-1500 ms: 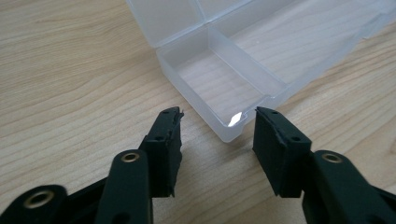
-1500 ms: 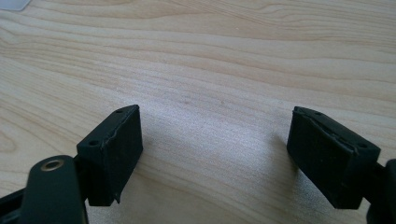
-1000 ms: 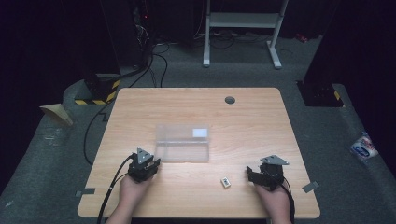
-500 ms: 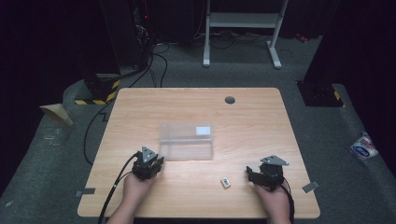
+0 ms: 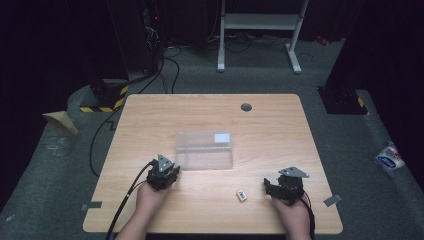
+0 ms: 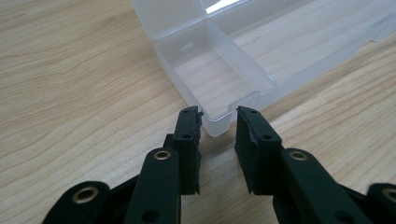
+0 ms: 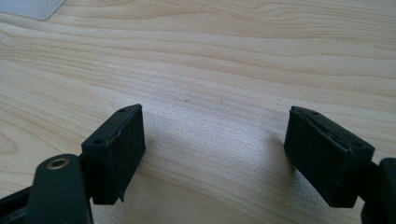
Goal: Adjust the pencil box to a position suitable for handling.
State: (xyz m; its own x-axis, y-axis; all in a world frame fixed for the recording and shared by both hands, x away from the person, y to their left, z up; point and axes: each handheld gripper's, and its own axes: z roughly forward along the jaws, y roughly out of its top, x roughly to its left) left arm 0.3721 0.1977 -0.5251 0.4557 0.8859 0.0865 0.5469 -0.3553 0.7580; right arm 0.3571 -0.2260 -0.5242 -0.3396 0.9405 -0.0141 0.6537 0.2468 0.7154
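On the pale wooden table (image 5: 150,120) with a round dark grommet hole (image 5: 246,107) near its far edge, a clear, shallow plastic compartment box (image 5: 204,149) lies flat near the middle, with a white label (image 5: 222,137) at its far right corner. In the high view the left gripper (image 5: 167,170), a black two-jaw tool with a grey three-cornered plate on top, sits in the person's left hand (image 5: 149,197) at the box's near left corner, and its black cable (image 5: 125,205) trails off toward the table's near edge. In the left gripper view the left gripper (image 6: 218,122) has its jaws on either side of that corner of the box (image 6: 219,79): they have just been closing, and the left pad meets the wall's edge or nearly so, while a thin gap shows between the right pad and the plastic, so the corner is between the jaws and not yet pinched. The compartment behind that corner shows only wood grain through its bottom. The right gripper (image 5: 270,186), held in the person's right hand (image 5: 295,215), rests near the table's near right edge, well apart from the box. In the right gripper view the right gripper (image 7: 212,135) has its jaws spread wide over bare wood, with nothing between them. A small white rectangular block with a dark mark (image 5: 241,195) lies on the table just to the left of the right gripper, between the two hands and nearer the right one.
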